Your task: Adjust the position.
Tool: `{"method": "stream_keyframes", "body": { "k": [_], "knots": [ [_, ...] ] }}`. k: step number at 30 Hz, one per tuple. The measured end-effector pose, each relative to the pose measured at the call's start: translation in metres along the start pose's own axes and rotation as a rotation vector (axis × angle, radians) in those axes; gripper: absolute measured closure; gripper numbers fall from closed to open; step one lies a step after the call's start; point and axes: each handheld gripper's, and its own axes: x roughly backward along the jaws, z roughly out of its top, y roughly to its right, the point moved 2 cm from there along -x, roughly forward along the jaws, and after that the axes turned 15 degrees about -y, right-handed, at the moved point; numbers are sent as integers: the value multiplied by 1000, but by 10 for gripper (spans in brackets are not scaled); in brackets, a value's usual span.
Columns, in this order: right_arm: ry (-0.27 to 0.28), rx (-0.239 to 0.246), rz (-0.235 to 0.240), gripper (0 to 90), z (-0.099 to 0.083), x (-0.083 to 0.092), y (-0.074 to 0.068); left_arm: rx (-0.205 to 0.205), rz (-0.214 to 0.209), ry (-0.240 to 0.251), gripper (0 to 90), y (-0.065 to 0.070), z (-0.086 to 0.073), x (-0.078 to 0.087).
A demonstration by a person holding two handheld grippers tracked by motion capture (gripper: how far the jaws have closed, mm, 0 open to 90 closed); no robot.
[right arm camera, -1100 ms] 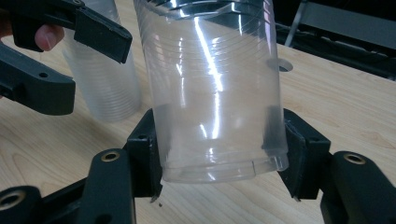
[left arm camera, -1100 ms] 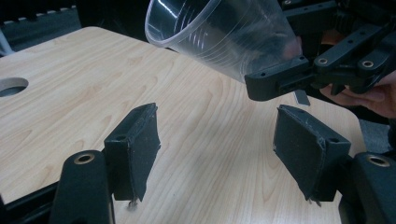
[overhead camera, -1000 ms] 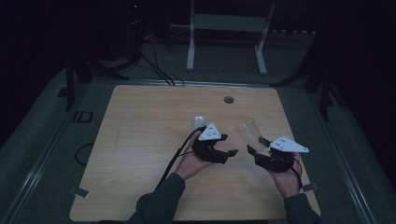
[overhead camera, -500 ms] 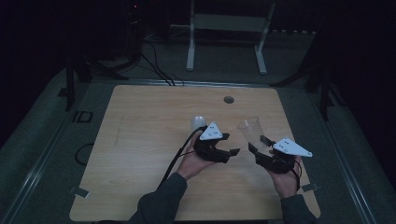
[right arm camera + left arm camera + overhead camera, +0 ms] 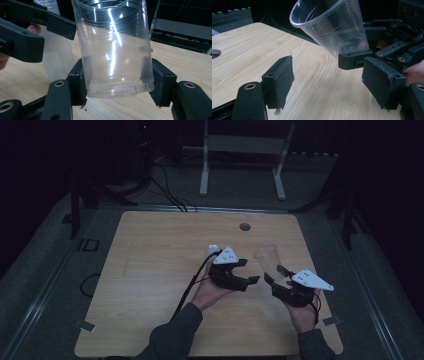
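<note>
Here, right gripper (image 5: 278,275) clamped clear plastic cup (image 5: 267,260) near its base, cup tilted above wooden table (image 5: 150,270). Left gripper (image 5: 248,272) just beside it, 2 jaws just opening, nothing between. Farther back, stack of cups (image 5: 53,57) stood on table.

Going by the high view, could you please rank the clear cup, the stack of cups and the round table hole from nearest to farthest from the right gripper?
1. Clear cup: clamped in the right gripper, tilted up and left.
2. Stack of cups: to the left, behind the left gripper.
3. Table hole: farthest, near the table's far edge.
</note>
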Motion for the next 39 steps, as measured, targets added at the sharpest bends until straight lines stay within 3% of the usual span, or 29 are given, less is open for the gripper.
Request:
{"method": "stream_keyframes", "body": {
  "k": [9,24,39],
  "knots": [
    [22,1,6,416,1,1,-4,40,-35,31,197,-1,6,0],
    [53,-4,17,415,0,4,-9,27,-44,52,190,8,17,-5],
    [73,4,32,415,-1,5,-15,96,-75,123,173,10,25,-10]
  ]
}}
